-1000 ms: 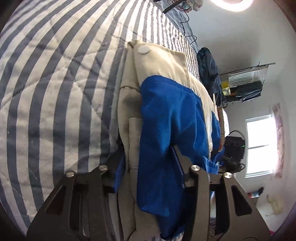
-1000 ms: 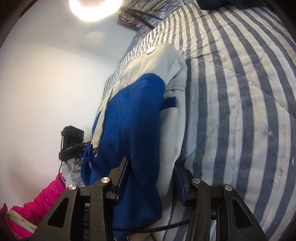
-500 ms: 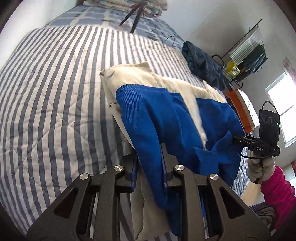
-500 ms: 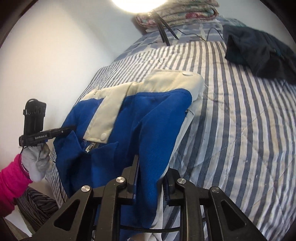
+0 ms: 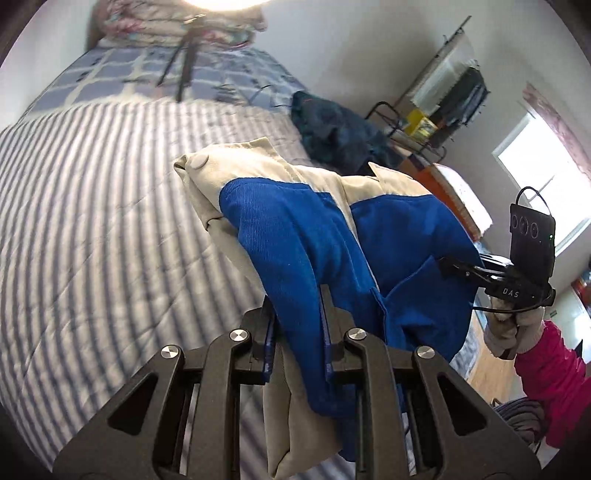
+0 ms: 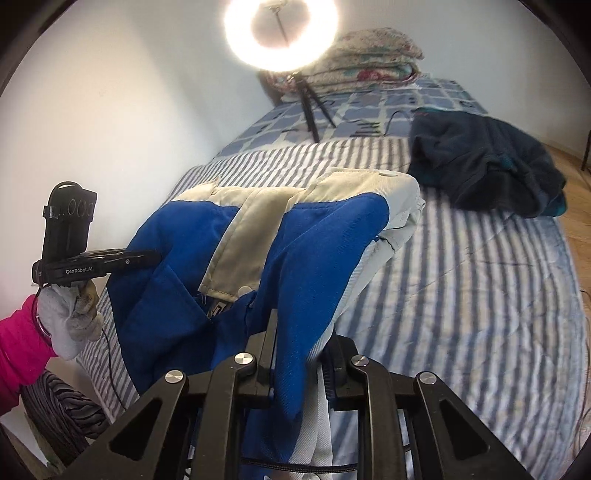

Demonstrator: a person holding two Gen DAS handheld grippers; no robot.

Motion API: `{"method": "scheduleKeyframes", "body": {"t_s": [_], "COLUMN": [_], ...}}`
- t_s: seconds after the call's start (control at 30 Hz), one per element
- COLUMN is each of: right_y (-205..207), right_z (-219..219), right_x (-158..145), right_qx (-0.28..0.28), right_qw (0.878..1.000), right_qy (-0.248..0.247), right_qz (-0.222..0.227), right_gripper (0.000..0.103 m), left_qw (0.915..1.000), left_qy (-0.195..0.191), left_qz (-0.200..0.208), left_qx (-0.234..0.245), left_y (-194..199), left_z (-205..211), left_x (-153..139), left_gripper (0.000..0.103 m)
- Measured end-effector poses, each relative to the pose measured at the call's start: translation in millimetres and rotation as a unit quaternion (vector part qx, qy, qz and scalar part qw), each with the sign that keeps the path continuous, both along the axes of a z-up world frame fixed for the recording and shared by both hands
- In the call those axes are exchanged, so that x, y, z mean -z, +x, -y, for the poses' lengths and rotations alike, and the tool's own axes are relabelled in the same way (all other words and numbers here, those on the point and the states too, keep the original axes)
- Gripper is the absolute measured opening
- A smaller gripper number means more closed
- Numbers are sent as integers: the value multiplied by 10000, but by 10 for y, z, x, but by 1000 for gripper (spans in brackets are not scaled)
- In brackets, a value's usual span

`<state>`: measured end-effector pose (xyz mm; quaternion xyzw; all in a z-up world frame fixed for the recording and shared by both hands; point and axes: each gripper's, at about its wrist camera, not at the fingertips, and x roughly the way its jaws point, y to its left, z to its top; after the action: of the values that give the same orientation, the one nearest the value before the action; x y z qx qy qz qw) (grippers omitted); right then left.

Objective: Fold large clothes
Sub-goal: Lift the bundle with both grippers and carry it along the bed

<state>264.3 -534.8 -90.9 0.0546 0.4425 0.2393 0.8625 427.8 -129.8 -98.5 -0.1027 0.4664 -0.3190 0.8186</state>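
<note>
A blue and cream jacket (image 5: 295, 236) lies partly on the striped bed (image 5: 92, 240), its near edge lifted. My left gripper (image 5: 297, 314) is shut on the blue fabric at the near left edge. My right gripper (image 6: 301, 343) is shut on the jacket (image 6: 325, 236) at its near right edge. Each gripper shows in the other's view, the right one (image 5: 458, 267) and the left one (image 6: 147, 256), both clamped on blue cloth. The cream collar end with a snap rests on the bed.
A dark navy garment (image 6: 484, 162) lies heaped at the far right of the bed. A ring light on a tripod (image 6: 280, 33) and folded quilts (image 6: 369, 62) stand at the bed's head. A metal rack (image 5: 443, 92) and window (image 5: 543, 192) are to the right.
Both grippers closed on the jacket's near edge and lifted it up off the bed. The views tilted up toward the head of the bed.
</note>
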Motion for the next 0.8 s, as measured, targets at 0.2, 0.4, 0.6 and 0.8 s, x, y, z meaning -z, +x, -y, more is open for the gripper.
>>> {"method": "scheduleKeyframes", "body": {"t_s": [0.2,0.4,0.6,0.8], "right_y": [127,452,939,1550], "right_z": [446,900,1310,1679], "right_x": [-272,-450,-625,-806], "right_qx": [300,571,873,1062], "right_qw": [9989,9959,9906,9852], "right_qy": [-174,-346,-567,-798], "right_qz": [325,611,885,1079], "right_gripper": [17,17,17,17], "left_qw": [9992,9972,9943,9927], "left_qy": [-108,-233,-423,-555], "left_qz": [282,489,697,842], "left_qx": [275,512,686,660], "left_y": [319,794,1460,2080], "left_z": [513,1055,1625,2108], "left_x": [-203,-332,-452,-528], "left_gripper": [17,17,17,17]}}
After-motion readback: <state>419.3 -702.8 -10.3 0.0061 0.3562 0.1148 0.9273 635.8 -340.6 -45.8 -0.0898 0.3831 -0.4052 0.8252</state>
